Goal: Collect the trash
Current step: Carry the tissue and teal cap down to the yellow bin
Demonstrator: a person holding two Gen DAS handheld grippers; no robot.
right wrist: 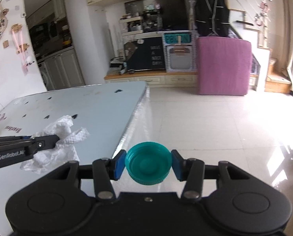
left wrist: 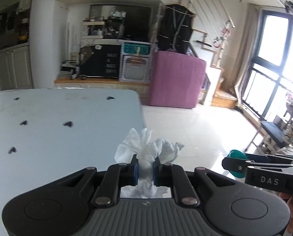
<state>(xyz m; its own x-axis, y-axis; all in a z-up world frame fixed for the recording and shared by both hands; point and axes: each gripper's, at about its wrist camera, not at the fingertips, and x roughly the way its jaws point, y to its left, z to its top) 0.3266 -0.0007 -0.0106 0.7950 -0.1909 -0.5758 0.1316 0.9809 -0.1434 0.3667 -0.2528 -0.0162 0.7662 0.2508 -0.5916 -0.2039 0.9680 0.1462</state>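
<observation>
Tissue (left wrist: 146, 153) is sitting crumpled between the left gripper (left wrist: 144, 170) jaws, which are clamping it tight, over the table (left wrist: 57, 127) edge. Right gripper (right wrist: 148, 164) jaws are gripping a teal cap (right wrist: 147, 163), open side facing cam, held over the floor (right wrist: 215, 127) just beside the table.

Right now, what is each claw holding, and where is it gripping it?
The left claw pinches a crumpled paper towel around its bunched middle. The right claw clamps a teal bottle cap across its ribbed rim, open side up.
</observation>
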